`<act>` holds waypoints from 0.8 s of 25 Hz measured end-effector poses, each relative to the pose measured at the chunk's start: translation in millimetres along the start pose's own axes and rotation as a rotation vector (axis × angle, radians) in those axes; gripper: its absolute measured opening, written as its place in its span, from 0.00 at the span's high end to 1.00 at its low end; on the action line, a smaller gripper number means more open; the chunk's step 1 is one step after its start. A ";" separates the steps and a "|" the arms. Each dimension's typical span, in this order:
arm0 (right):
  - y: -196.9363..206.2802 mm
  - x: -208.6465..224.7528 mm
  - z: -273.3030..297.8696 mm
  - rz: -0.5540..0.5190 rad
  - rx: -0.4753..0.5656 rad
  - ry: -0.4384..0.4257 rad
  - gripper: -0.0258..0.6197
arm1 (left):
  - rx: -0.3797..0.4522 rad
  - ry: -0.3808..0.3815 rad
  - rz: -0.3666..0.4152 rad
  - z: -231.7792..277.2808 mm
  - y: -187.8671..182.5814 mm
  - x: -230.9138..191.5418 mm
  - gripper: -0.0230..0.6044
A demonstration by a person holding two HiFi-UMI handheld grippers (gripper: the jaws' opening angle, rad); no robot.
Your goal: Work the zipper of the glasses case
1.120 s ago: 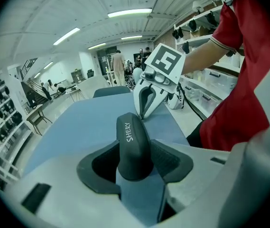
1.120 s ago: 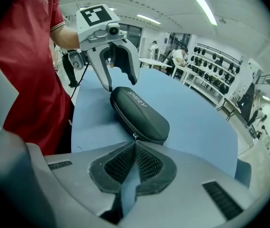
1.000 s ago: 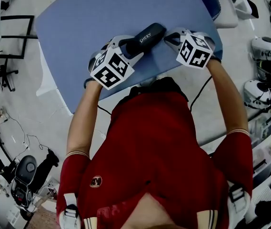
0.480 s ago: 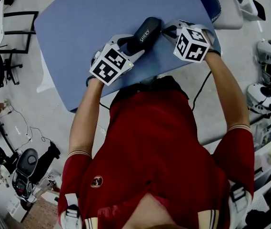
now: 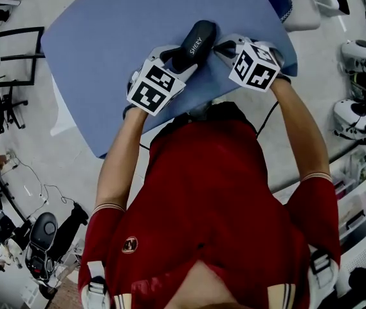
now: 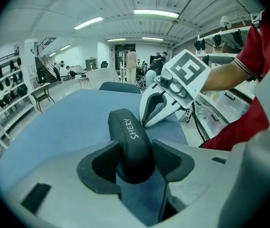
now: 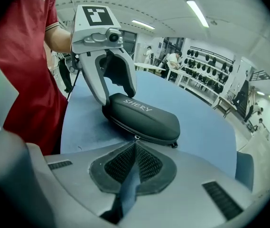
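- Left gripper (image 6: pixel 135 151): jaws spread wide and have just been opening. The near end of the glasses case (image 6: pixel 129 134) sits between them. The ribbed pads (image 6: pixel 101 161) lie close along both its sides; we see no squeeze, so we log it as straddling, not clamped.
- Right gripper (image 7: pixel 135 148): jaws fully together, the pads meeting in one seam. The small metal zipper pull (image 7: pixel 135 137) sits right at the tips, at 12 o'clock in the right gripper view. We cannot tell whether the tips pinch it.
- Case: dark, oblong, closed, with white lettering "SHERY" on the lid, lying flat. In the head view its long axis runs from 7 to 1 o'clock. The left gripper takes the 7 o'clock end and the right gripper comes in at the long side from 4 o'clock. The zipper seam (image 7: pixel 125 126) runs along the side facing the right gripper.
- Marker cubes: the left cube (image 5: pixel 152 87) is at 7 o'clock of the case and the right cube (image 5: pixel 253 66) is at 4 o'clock.
- Table (image 5: pixel 105 31): blue top. The case rests near its 6 o'clock edge, just ahead of the person's red shirt (image 5: pixel 208 198).
- Surroundings: white rounded gear (image 5: pixel 356 56) lies at 3 o'clock beyond the table, too small for us to name.
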State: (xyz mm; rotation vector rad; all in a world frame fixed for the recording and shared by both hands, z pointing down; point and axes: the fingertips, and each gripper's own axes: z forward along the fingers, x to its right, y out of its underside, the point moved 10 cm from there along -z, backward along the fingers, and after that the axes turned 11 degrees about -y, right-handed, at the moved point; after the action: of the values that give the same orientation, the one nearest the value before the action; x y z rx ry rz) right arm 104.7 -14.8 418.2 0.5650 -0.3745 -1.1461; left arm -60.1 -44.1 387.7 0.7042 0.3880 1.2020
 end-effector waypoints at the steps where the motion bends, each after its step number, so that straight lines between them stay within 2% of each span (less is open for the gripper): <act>1: -2.7 -4.0 1.7 0.009 0.002 0.006 0.96 | 0.006 0.000 -0.003 -0.9 0.9 -1.2 0.63; 20: -26.7 -58.0 25.2 0.169 0.081 0.081 0.96 | 0.037 0.020 -0.052 0.2 7.2 -5.3 0.63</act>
State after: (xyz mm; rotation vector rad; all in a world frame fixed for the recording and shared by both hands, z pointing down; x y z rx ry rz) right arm 49.3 25.4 422.8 0.6369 -0.3932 -0.9458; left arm -66.8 -47.8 392.3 0.7102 0.4438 1.1565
